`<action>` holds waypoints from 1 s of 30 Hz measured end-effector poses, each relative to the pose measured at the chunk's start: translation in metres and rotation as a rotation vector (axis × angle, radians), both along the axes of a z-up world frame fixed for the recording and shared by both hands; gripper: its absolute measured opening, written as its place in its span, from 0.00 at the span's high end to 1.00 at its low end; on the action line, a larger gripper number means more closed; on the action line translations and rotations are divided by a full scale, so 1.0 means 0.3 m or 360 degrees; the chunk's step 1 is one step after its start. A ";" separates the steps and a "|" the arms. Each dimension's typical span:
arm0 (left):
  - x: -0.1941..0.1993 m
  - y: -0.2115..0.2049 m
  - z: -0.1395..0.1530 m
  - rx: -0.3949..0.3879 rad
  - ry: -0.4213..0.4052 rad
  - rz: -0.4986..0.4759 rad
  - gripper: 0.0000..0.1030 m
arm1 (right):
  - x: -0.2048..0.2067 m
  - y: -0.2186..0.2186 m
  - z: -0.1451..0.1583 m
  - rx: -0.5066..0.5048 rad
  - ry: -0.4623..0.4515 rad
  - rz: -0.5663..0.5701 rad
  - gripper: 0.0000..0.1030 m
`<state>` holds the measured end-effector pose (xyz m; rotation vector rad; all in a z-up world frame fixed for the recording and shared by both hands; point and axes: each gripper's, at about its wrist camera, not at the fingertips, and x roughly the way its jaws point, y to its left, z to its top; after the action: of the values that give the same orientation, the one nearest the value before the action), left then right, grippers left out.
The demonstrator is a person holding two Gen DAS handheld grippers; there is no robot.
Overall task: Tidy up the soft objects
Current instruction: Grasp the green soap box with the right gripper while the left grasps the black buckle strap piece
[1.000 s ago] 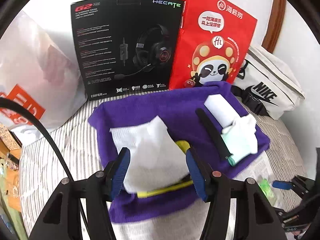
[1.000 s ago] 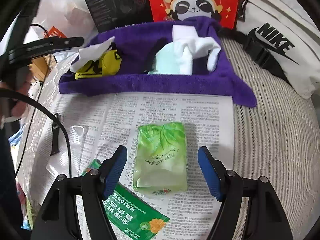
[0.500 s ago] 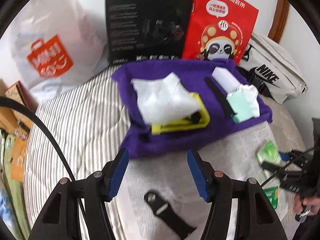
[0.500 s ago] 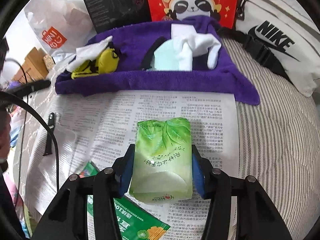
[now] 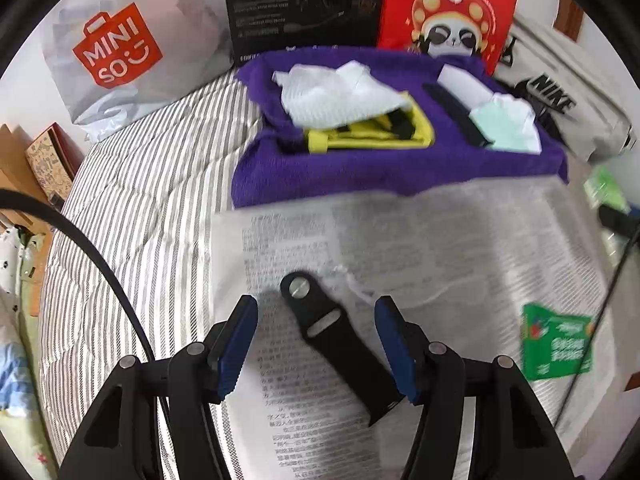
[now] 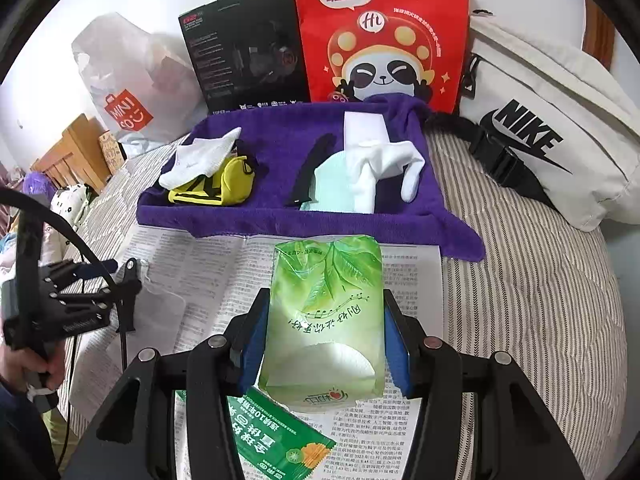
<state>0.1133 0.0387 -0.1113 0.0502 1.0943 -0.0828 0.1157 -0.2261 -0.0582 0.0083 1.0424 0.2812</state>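
Pinched between the blue pads of the right hand-held gripper [image 6: 324,336]: a soft tissue pack [image 6: 324,320], pale green plastic printed with leaves and a line of dark script, a white oval of tissue showing through its opening, sides slightly squeezed in. Jaws just closed onto it within the last second. Held over the newspaper [image 6: 208,272] spread on the striped bed [image 6: 532,312], near the bed's front edge, with a flat green sachet [image 6: 276,440] lying on the paper just under and in front of it. Left hand-held gripper [image 5: 316,336] spread apart, pointing down, pinching nothing, with a black watch strap [image 5: 336,340] lying flat on the newspaper between the pads and touching neither. Toward the bed's back edge, a purple towel [image 6: 288,220] carrying a white cloth [image 6: 200,156] on a yellow pouch [image 6: 228,184], a second black strap [image 6: 312,168], and a mint-and-white bundle of socks [image 6: 360,176]. Beyond it, a black headset box [image 6: 244,48], a red panda bag [image 6: 380,32], and a white Nike bag [image 6: 560,140] at the right.
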 end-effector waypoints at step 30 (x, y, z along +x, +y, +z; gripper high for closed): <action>0.021 0.185 -0.027 -0.0137 -0.0058 0.0114 0.80 | -0.020 0.008 -0.006 0.0027 0.0036 -0.0003 0.50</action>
<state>0.1195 0.0942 -0.1194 -0.0646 1.0540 -0.0642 0.1096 -0.2236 -0.0600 0.0280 1.0626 0.2892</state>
